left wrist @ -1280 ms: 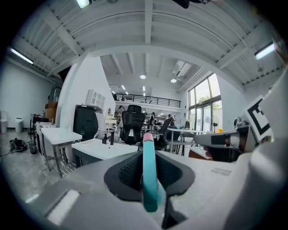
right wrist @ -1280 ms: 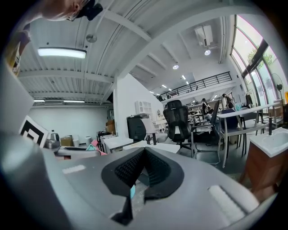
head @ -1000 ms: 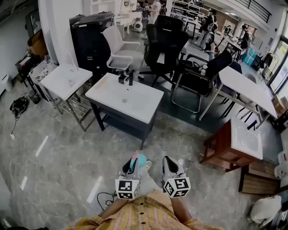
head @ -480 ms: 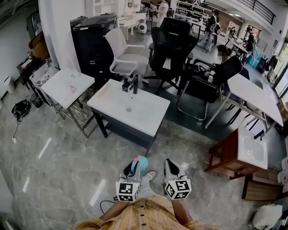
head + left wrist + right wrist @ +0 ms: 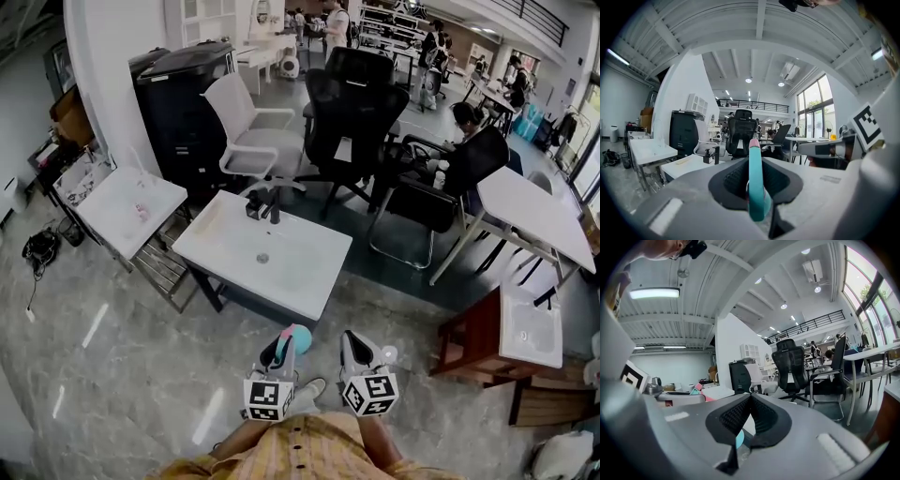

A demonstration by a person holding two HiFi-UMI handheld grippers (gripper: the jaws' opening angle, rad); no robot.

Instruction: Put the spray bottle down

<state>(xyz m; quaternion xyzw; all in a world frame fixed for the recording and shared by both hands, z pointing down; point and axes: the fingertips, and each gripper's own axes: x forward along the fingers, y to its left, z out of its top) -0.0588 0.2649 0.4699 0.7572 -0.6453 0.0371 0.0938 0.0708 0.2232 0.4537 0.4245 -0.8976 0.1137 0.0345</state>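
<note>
Left tool (image 5: 278, 349) is clamped on the teal spray bottle (image 5: 296, 336), near side, short of the white table (image 5: 309, 272). Right tool (image 5: 352, 342) is shut, empty. The danger, I'd say: that thin grip lets the bottle swivel, so it lands tilted and topples.

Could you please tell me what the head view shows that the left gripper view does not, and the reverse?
Only the head view shows the person's yellow checked shirt, the marker cube on the left gripper and the drain in the white sink table. Only the left gripper view shows the ceiling beams with their lamps, and how that gripper's pads press on the teal spray bottle. Both show the spray bottle, the right gripper, the sink table with its black faucet, and the black office chair.
</note>
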